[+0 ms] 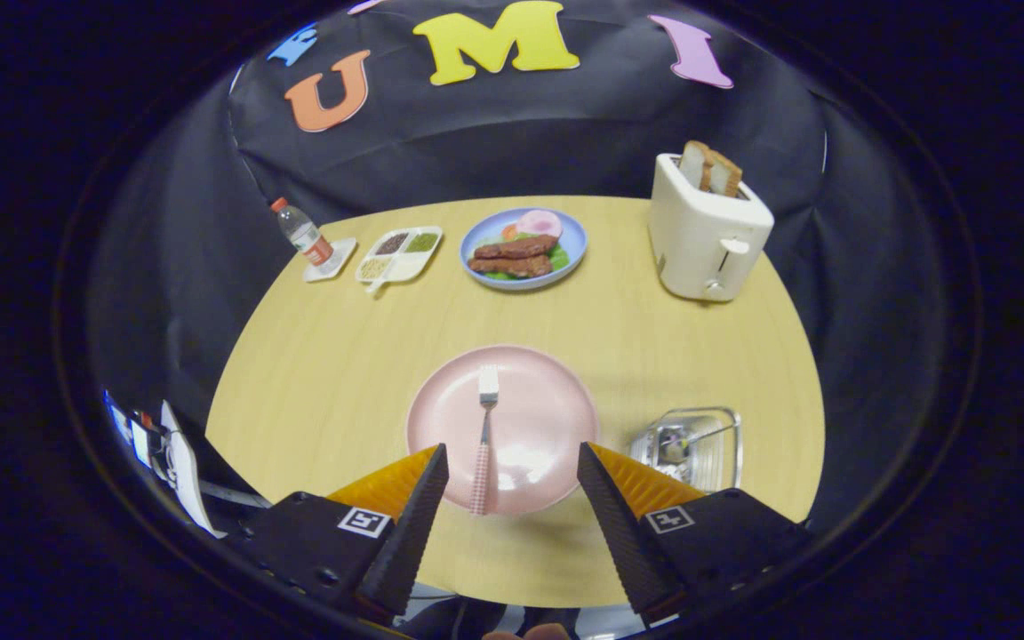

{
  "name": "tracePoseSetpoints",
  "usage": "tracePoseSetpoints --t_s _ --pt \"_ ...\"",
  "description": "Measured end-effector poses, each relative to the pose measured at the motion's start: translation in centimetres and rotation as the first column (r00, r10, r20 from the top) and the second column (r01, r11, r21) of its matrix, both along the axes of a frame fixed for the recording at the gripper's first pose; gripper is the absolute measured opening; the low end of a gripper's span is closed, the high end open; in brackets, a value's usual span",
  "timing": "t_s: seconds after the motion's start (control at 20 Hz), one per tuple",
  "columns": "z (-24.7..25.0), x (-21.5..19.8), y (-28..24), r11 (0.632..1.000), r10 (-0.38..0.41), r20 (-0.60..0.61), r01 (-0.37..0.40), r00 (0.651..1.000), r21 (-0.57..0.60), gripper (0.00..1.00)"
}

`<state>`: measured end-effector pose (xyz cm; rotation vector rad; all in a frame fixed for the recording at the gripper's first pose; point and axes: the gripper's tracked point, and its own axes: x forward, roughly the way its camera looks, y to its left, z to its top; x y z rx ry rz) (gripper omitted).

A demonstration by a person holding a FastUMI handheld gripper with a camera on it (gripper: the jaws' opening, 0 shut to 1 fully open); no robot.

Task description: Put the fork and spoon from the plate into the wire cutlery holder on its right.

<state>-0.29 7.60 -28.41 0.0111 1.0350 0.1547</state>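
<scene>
Between the 2 spread fingers (512,467), which hold nothing, lies the fork (484,440) on the pink plate (548,404), its long axis running straight away from them, handle nearest, tines far. The wire cutlery holder (694,444) stands on the counter (325,356) just beyond the right finger; a spoon appears already inside it.

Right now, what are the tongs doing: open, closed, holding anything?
Tongs: open and holding nothing, fingers spread either side of the fork lying on the pink plate.
</scene>
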Motion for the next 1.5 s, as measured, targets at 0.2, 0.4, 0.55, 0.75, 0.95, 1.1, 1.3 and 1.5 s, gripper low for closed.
tracePoseSetpoints --t_s 0.2,0.4,0.55,0.75,0.95,1.1,1.3,1.5 --pt "-4.7 -0.8 1.9 1.0 -0.014 -0.05 0.013 0.999 -0.022 0.88" --pt "-8.1 -0.9 2.1 0.995 -0.052 -0.073 0.046 0.996 -0.088 0.8" --pt "-9.9 -1.5 1.9 0.992 -0.088 -0.118 0.076 0.989 -0.103 0.73" --pt "-11.0 -1.5 1.5 0.988 -0.123 -0.168 0.105 0.978 -0.113 0.45" --pt "-11.4 -0.9 1.1 0.985 -0.132 -0.197 0.107 0.971 -0.132 0.14" --pt "-9.7 -0.9 0.9 0.986 -0.144 -0.206 0.123 0.968 -0.111 0.05" --pt "-5.3 -1.1 0.6 0.99 -0.132 -0.208 0.119 0.969 -0.072 0.05" --pt "0.8 -1.2 -0.4 0.994 -0.109 -0.209 0.104 0.972 -0.037 0.05"
